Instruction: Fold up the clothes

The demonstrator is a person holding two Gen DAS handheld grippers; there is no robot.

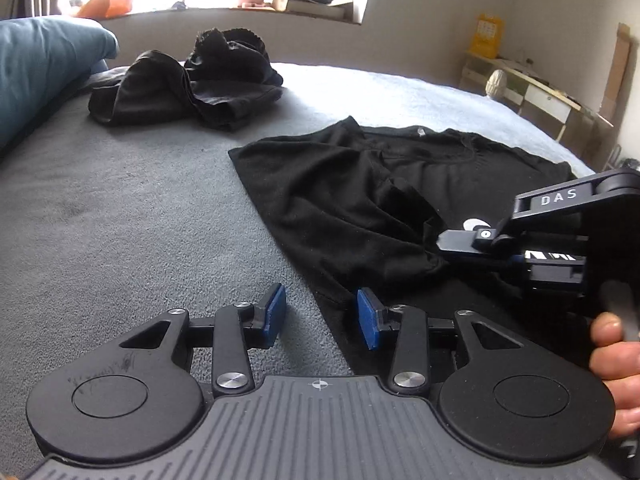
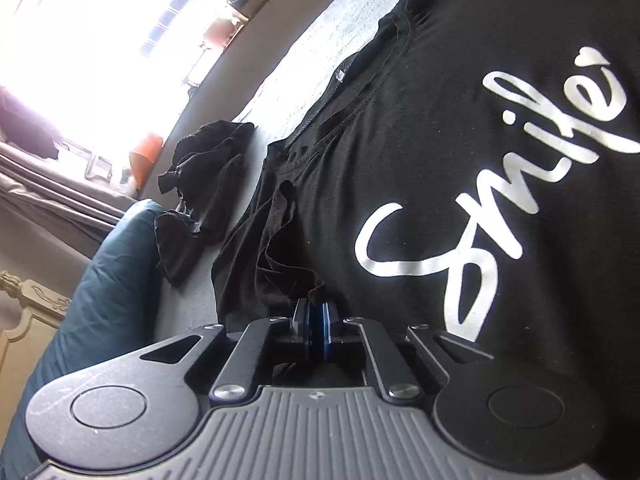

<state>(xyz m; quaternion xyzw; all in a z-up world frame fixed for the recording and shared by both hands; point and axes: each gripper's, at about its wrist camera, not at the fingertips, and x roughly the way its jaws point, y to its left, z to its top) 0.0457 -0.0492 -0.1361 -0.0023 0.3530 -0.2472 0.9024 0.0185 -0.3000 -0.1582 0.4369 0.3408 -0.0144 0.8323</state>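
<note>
Black T-shirt (image 1: 360, 184) lies on the grey bed (image 1: 120, 200), spread but rumpled, w/ the near-left side bunched toward the middle; second dark heap of clothes (image 1: 188, 80) sits well apart at 11 o'clock, by the blue pillow (image 1: 40, 68). Left hand-held gripper (image 1: 322, 316): released, jaws apart, nothing between the blue pads (image 1: 276, 312); the shirt's near edge runs just ahead of the gap, right pad over fabric, left pad over bare bed. Right hand-held gripper (image 2: 316, 330): pads nearly together, clenched on a bunched fold of the shirt, w/ a scrap of black cloth showing behind the pads too. Risks (judgement): grip is on a thin gather only, so a pull could slip it out or drag the whole shirt across the bed instead of laying a fold; left side is unheld, so nothing anchors the hem and the fold line may go skew; if the left closes where it stands it may catch only one layer, or bed cover w/ it. View diffs: left wrist view shows the whole shirt outline, the right gripper from outside at 3 o'clock, and a hand (image 1: 616, 364) on it; it hides most of the print. Right wrist view shows the white "Smile" print (image 2: 500, 200), neckline at 12 o'clock and the pinch itself; left gripper not seen there.
</note>
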